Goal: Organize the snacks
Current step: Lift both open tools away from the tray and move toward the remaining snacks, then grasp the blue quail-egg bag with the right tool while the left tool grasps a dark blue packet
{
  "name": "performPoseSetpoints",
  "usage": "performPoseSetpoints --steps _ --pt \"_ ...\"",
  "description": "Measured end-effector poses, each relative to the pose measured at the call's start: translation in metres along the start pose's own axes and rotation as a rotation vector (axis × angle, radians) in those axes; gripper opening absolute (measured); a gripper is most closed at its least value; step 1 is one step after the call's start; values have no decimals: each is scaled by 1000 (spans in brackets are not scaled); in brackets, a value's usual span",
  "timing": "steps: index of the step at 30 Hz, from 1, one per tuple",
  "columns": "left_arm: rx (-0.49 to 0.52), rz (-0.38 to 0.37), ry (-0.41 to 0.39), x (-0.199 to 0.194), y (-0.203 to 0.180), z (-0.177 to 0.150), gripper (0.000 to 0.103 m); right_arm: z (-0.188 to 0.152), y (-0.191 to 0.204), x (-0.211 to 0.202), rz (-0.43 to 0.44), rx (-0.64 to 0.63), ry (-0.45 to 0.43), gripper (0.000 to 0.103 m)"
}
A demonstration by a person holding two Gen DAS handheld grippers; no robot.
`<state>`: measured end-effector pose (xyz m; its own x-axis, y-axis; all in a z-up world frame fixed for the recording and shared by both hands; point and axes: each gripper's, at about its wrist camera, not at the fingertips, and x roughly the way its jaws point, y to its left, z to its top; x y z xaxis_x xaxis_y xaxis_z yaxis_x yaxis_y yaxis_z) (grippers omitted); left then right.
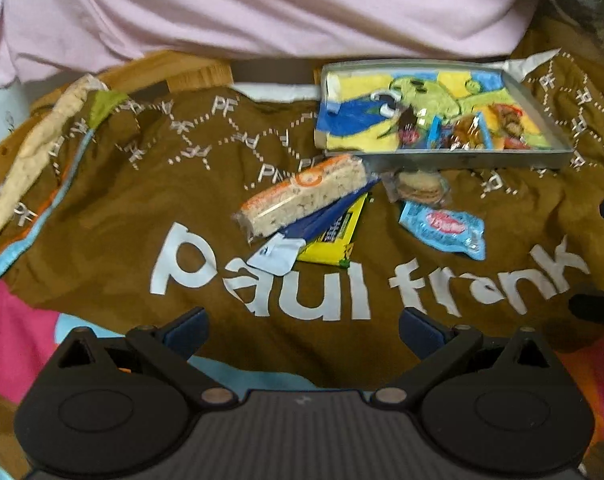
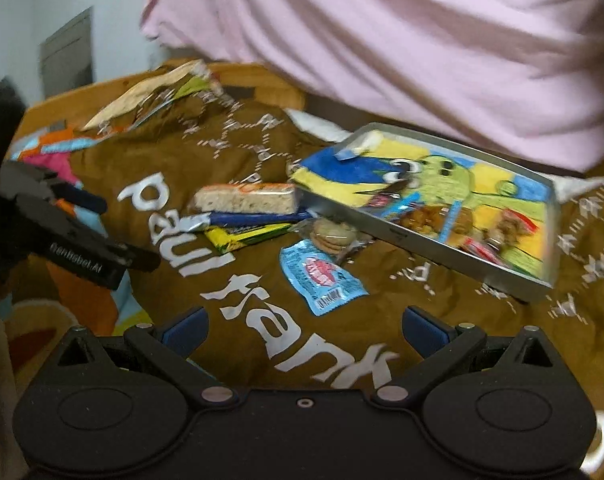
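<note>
Both claws, left (image 1: 302, 330) and right (image 2: 304, 328), gape wide and empty over the brown printed cloth (image 1: 114, 216). From left: an orange-wrapped cereal bar (image 1: 302, 196) atop blue and yellow packets, a light-blue sachet (image 1: 446, 230), then the shallow metal tray (image 1: 542, 112) holding several wrapped snacks, too blurred to identify.

Place: a home, most likely a bedroom.
Surface: a brown printed fabric cover (image 1: 102, 208) with white "paul frank" lettering, rumpled like bedding.
Frame: a light wooden frame edge (image 1: 190, 74) shows past the cover, possibly a bed frame, though the blur leaves that unsure.
Backdrop: a pale pink draped cloth (image 1: 262, 4) hangs behind; a plain white wall (image 2: 114, 8) stands beside it.
Household clutter: wrapped snacks lie loose near a shallow metal tray with a cartoon-printed lining (image 1: 542, 162).
</note>
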<state>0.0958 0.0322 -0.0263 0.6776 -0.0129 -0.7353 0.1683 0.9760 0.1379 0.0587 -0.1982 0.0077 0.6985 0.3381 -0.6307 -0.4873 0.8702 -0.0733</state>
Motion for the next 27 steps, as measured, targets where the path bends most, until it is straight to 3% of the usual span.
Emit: performPoseSetpoints --steps 4,15,27 --pt "5 4 13 17 6 6 103 3 -8 18 13 -28 -14 102" --pt "-1 -68 34 57 23 27 103 9 -31 72 50 41 33 102" --pt "28 -157 31 109 33 53 102 16 -46 118 84 95 88 93"
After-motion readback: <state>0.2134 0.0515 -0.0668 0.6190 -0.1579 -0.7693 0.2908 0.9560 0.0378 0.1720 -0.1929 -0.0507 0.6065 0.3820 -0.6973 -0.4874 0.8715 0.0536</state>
